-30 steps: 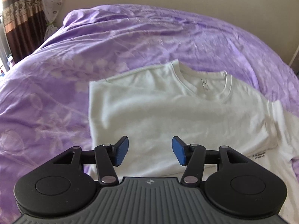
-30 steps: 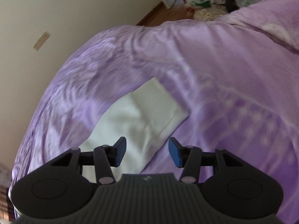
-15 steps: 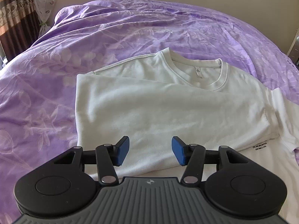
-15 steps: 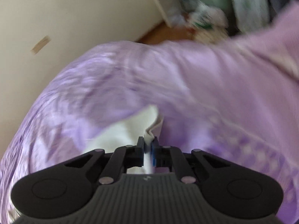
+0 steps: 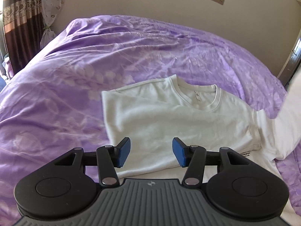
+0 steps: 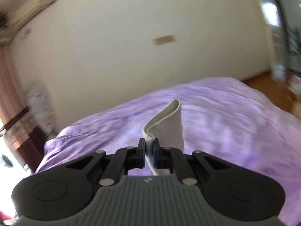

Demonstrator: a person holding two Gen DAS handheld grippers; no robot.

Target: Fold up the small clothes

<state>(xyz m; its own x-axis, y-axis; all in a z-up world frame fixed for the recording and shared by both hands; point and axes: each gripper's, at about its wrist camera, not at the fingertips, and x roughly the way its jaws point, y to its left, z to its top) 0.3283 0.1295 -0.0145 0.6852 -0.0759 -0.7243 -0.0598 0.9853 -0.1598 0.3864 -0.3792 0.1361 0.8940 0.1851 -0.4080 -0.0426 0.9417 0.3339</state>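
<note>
A white long-sleeve shirt (image 5: 169,120) lies on the purple bedspread (image 5: 94,60), neck hole away from me, its left sleeve folded across the chest. My left gripper (image 5: 151,151) is open and empty, hovering over the shirt's near part. The shirt's right sleeve (image 5: 286,116) rises off the bed at the right edge of the left wrist view. My right gripper (image 6: 150,151) is shut on that sleeve's cuff end (image 6: 165,126) and holds it up above the bed.
The bedspread also fills the lower right wrist view (image 6: 235,116). A cream wall (image 6: 131,37) stands behind the bed. Brown curtains (image 5: 17,18) hang at the far left. A wooden floor (image 6: 263,77) lies beyond the bed's right side.
My right gripper closed on the sleeve cuff and lifted it, tilting upward toward the wall. My left gripper stayed open and drew back a little over the shirt.
</note>
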